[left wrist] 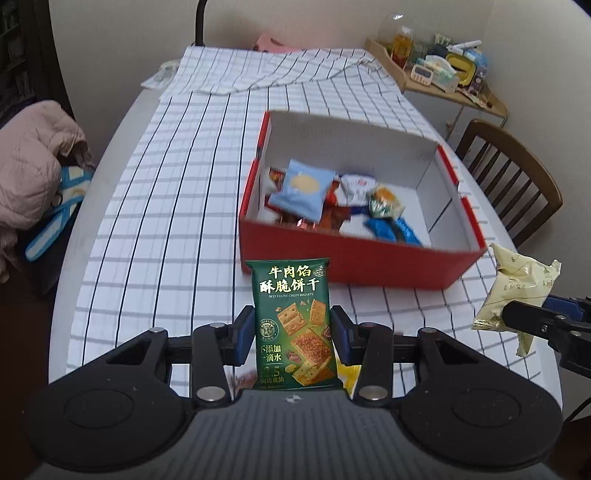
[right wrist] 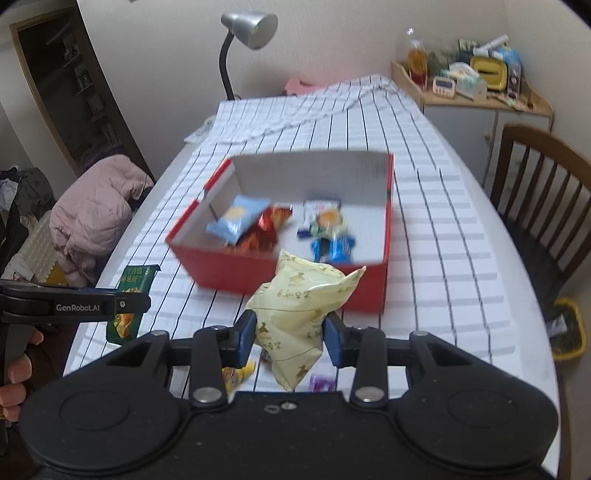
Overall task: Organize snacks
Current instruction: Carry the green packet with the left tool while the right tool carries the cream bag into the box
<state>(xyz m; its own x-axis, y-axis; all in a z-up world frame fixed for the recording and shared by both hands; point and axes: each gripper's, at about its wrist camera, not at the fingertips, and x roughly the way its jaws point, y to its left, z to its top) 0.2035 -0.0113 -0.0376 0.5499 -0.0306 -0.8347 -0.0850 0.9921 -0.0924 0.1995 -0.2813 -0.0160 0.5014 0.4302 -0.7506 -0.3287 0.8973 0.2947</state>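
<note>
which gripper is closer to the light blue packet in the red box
Left, by a small margin. The light blue packet lies at the box's left end, straight ahead of the left gripper; the right gripper is nearer the box's right half.

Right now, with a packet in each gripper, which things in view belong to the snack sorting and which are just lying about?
Part of the job:
- green biscuit packet, clamped in left gripper
- pale yellow packet, clamped in right gripper
- red box with snacks already inside

Lying about:
- desk lamp
- pink jacket
- wooden chair
- cluttered corner shelf
</note>
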